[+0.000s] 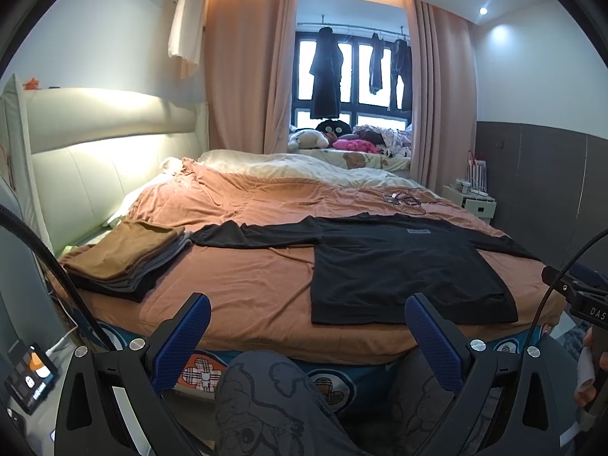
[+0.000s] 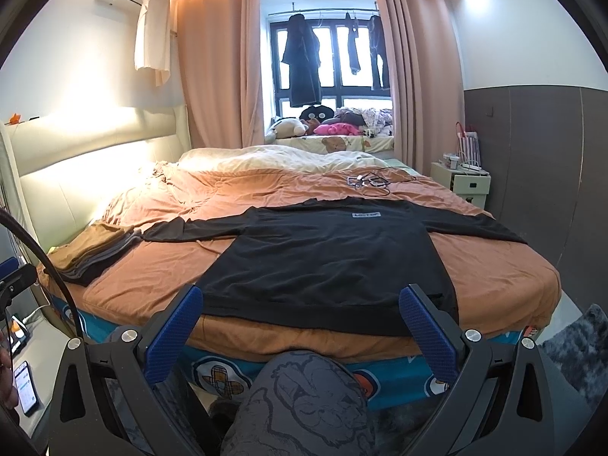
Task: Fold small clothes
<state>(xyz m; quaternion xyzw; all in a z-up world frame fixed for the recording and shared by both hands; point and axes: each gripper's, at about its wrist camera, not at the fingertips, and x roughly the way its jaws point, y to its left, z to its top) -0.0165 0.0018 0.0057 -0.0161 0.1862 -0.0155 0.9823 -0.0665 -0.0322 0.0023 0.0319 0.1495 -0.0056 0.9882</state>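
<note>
A black long-sleeved shirt (image 1: 402, 266) lies flat on the orange bedspread (image 1: 247, 273), sleeves spread to both sides, hem near the bed's front edge. It also shows in the right wrist view (image 2: 326, 262). My left gripper (image 1: 307, 326) is open and empty, held before the bed's front edge, left of the shirt's hem. My right gripper (image 2: 300, 319) is open and empty, held just in front of the hem, not touching it.
A stack of folded clothes (image 1: 125, 258), brown on top, sits at the bed's left (image 2: 87, 254). Cables and a small device (image 2: 374, 182) lie behind the shirt. A nightstand (image 2: 465, 178) stands at the right. A phone (image 2: 24, 387) lies on the left side table. My knee (image 2: 304, 399) is below the grippers.
</note>
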